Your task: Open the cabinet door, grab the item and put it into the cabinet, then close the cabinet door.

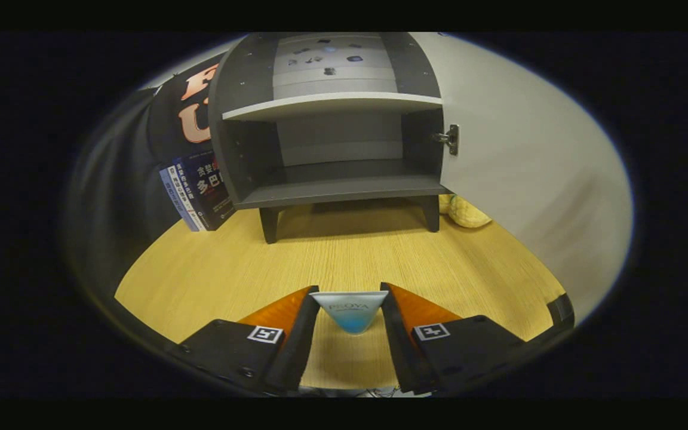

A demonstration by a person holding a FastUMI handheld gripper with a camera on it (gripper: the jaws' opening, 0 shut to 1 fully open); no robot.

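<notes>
Wood table, cabinet door swung wide | my gripper fingers pinch the tube (cap down), carried clear for shelving.

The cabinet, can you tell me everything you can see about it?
The cabinet is dark grey and looks like painted board, with one paler shelf splitting it into two open, bare compartments. Its pale door is swung wide open to one side on a metal hinge. It stands upright on short dark legs on the wooden table, well beyond the gripper, which holds a small tube.
</notes>
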